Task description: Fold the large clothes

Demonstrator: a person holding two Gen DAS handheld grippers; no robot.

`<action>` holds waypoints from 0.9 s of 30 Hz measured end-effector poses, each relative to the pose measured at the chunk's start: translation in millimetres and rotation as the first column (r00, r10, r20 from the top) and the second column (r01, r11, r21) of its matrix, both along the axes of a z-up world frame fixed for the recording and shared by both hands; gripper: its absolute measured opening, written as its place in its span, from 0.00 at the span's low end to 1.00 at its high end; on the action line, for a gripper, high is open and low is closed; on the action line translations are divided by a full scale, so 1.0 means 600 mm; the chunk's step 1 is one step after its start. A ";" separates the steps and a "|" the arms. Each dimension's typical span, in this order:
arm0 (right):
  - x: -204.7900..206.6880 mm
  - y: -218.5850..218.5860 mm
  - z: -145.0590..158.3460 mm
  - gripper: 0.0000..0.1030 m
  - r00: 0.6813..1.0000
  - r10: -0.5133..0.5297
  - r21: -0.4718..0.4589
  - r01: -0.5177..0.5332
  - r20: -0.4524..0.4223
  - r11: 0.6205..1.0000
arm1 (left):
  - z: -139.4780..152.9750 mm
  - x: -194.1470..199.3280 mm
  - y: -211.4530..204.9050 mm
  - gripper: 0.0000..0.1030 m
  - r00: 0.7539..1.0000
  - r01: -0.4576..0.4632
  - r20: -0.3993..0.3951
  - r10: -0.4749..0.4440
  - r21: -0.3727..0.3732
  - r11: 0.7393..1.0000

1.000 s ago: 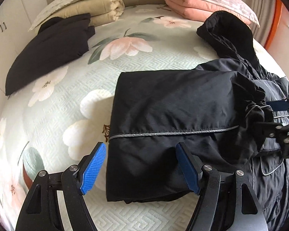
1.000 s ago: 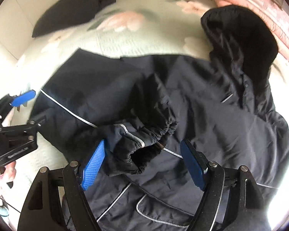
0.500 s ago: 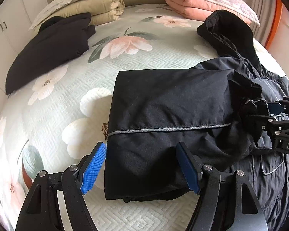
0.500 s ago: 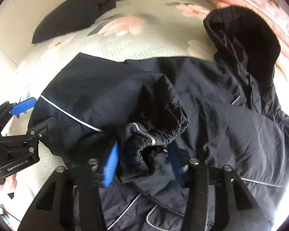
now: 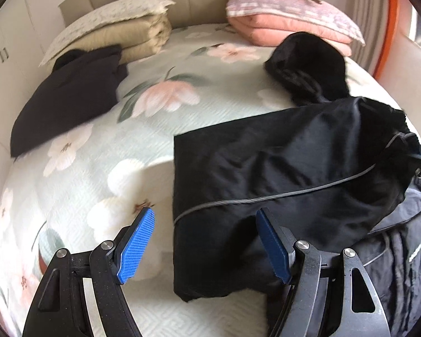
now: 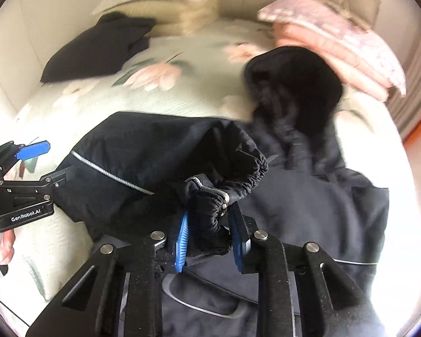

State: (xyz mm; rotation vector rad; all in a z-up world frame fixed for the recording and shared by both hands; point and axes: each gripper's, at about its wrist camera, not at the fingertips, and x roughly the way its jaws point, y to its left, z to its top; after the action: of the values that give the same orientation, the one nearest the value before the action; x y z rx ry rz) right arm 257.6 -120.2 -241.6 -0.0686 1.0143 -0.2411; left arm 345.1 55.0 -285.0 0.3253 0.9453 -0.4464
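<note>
A large black jacket (image 5: 280, 179) with a thin grey reflective stripe lies on the flowered bed, its sleeve folded across the body and its hood (image 5: 308, 64) toward the pillows. It also fills the right wrist view (image 6: 308, 202). My right gripper (image 6: 210, 238) is shut on the elastic sleeve cuff (image 6: 210, 205) and holds it lifted above the jacket body. My left gripper (image 5: 205, 247) is open and empty, straddling the folded sleeve's left edge near the bed's front; it also shows at the left of the right wrist view (image 6: 36, 165).
A folded black garment (image 5: 67, 98) lies at the back left of the bed (image 5: 98, 168). Beige bedding (image 5: 126, 33) and pink bedding (image 5: 289, 19) are stacked at the headboard. An orange-edged wall (image 5: 390, 28) stands at the right.
My right gripper closed on the sleeve cuff and has lifted it. My left gripper stayed open and pulled back a little; both views tilted upward.
</note>
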 end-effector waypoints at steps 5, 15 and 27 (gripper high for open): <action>-0.053 -0.088 0.050 0.25 0.995 -0.094 -0.096 0.097 0.026 0.991 | 0.012 -0.024 -0.077 0.74 0.998 0.070 0.003 -0.070 -0.010 0.998; -0.156 -0.268 0.027 0.25 0.954 -0.300 -0.126 0.296 -0.017 0.947 | -0.035 -0.082 -0.229 0.74 0.975 0.216 -0.058 -0.213 0.051 0.975; -0.180 -0.367 -0.120 0.56 0.925 -0.338 0.007 0.344 -0.173 0.939 | -0.076 -0.111 -0.251 0.74 0.964 0.262 -0.081 -0.253 0.130 0.956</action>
State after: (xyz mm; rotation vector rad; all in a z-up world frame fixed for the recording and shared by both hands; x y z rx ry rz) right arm 149.8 -340.4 -313.6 0.1256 1.1982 -0.5420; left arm 278.3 -95.4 -330.9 0.5686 1.0024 -0.6339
